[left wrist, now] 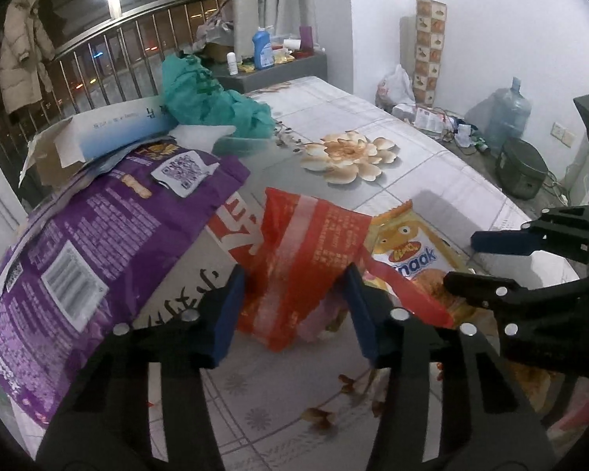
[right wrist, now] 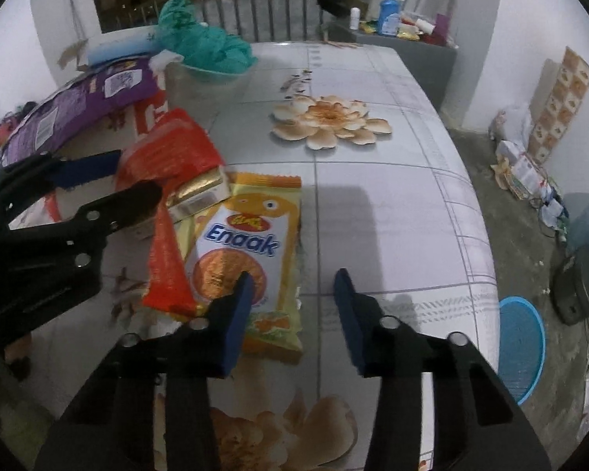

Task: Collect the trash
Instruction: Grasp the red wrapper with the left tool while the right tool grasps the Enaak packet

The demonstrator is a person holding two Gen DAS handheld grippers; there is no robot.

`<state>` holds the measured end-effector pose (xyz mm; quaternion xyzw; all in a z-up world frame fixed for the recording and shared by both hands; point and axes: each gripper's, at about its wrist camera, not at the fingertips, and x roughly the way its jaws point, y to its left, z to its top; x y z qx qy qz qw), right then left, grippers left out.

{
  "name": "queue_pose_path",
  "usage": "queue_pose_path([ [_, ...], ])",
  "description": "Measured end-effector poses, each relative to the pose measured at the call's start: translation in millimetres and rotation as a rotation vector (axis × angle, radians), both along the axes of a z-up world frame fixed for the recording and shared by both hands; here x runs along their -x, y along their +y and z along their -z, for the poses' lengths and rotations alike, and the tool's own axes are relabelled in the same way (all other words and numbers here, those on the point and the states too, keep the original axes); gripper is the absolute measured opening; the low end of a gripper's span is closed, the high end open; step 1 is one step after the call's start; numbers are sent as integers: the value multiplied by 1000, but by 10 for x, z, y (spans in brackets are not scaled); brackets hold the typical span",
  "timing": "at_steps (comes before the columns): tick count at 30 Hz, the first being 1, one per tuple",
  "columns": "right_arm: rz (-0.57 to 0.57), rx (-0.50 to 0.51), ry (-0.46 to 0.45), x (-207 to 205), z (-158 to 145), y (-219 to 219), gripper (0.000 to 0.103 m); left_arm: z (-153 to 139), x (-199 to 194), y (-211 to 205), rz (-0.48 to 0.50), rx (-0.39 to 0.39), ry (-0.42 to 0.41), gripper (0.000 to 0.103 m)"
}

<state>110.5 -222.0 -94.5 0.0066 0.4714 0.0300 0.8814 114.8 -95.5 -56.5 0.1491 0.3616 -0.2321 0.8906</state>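
Two wrappers overlap on floral-print tabletop (right wrist: 392, 204): crinkled red foil wrapper (left wrist: 306, 259) lies across yellow-and-white "Enaak" snack packet (right wrist: 251, 243). Left gripper (left wrist: 290, 310) jaws apart, straddling red wrapper (pads not pressing). Right gripper (right wrist: 292, 314) jaws apart, left pad over packet. Large purple snack bag (left wrist: 98, 243) beside.

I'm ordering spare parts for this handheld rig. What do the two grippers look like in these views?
Both match: the left gripper and right gripper each have matte black, angular plastic linkage arms dotted with round silver pivot pins. Each of the two fingers ends in a flat, rectangular dark blue pad. No cables, printed markings, hands or sleeves are visible in either view.
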Motion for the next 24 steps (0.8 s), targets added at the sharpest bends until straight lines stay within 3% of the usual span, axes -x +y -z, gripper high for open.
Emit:
queue_pose_path([
  [2, -19, -15, 7, 11, -9, 9, 11, -5, 16, 0, -7, -3, -8, 39],
  [4, -9, -7, 7, 42, -13, 8, 5, -13, 15, 22, -12, 4, -6, 33],
  [8, 34, -88, 24, 93, -18, -130, 2, -37, 1, 72, -27, 21, -4, 17],
  [11, 83, -147, 29, 147, -24, -277, 1, -92, 18, 124, -39, 48, -7, 10],
  [19, 209, -235, -27, 483, -231, -646, 1, -395, 264, 291, -44, 142, -44, 8],
  [24, 205, -509, 13, 565, -166, -779, 1, -387, 392, 310, -3, 172, 3, 8],
])
